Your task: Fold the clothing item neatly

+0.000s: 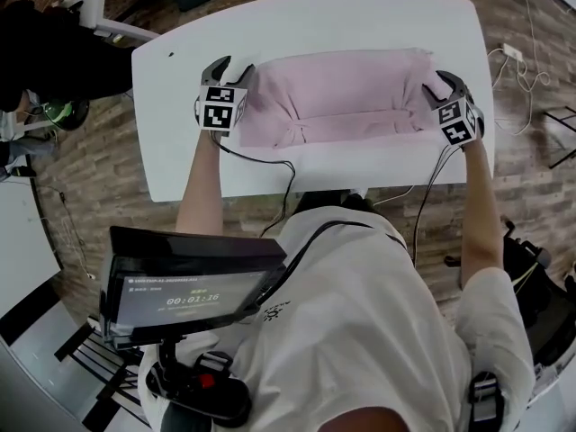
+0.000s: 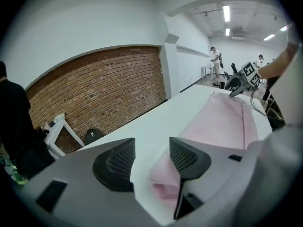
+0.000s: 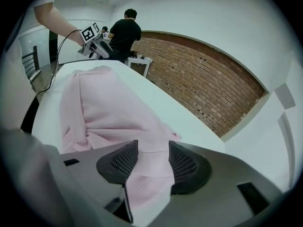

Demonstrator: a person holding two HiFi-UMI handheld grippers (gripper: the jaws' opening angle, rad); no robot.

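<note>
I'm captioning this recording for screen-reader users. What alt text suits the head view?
A pink garment, folded into a wide band, lies on a white table, with the person's left gripper and right gripper at its two ends, jaws open. A small screen shows in the foreground.

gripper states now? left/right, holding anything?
Left gripper: open, holding nothing; garment edge sits by one jaw.
Right gripper: open; garment lies between the jaws, not pinched.
</note>
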